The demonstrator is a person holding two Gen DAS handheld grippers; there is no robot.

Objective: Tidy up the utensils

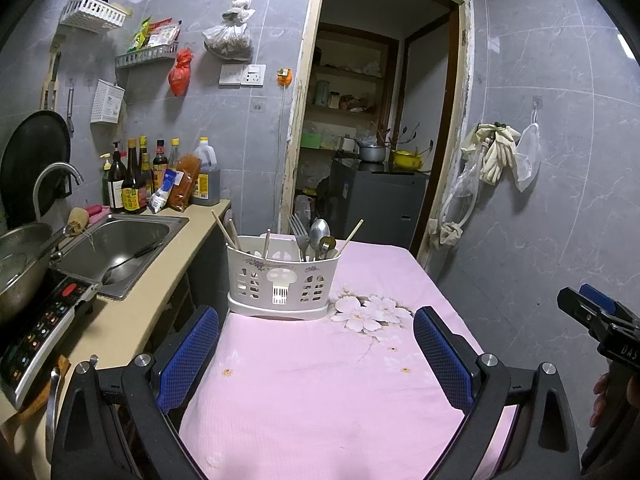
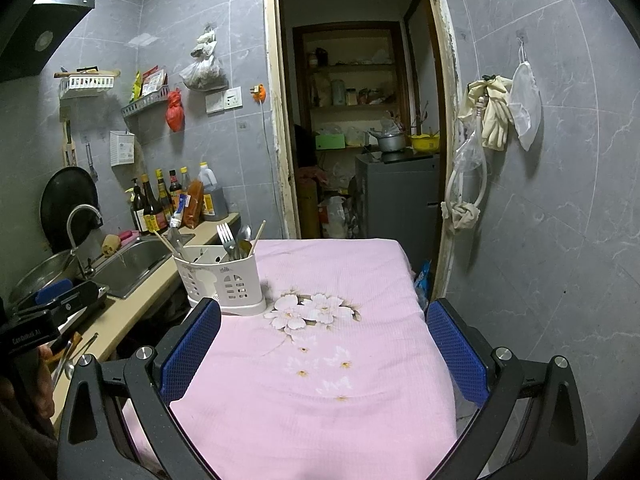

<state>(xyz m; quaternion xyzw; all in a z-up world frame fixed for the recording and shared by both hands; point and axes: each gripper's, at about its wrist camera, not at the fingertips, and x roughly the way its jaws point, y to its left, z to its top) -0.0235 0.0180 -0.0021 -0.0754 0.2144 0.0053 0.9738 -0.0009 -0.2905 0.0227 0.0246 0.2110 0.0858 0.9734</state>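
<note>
We hold both hand-held grippers wide and empty over the pink-clothed surface (image 1: 304, 392): the left hand-held gripper (image 1: 316, 354) and the right hand-held gripper (image 2: 324, 348). The utensils (image 1: 314, 238) stand in the white caddy (image 1: 280, 280) at the far left. We judge sorting finished or unstarted; next calls for reaching forward.

At your three o'clock in the left wrist view, the right gripper (image 1: 580, 304) carries white letters "DAS", cut off by the frame edge. At your nine o'clock in the right wrist view, the left gripper (image 2: 60, 300) shows small white lettering, too blurred to read surely.
</note>
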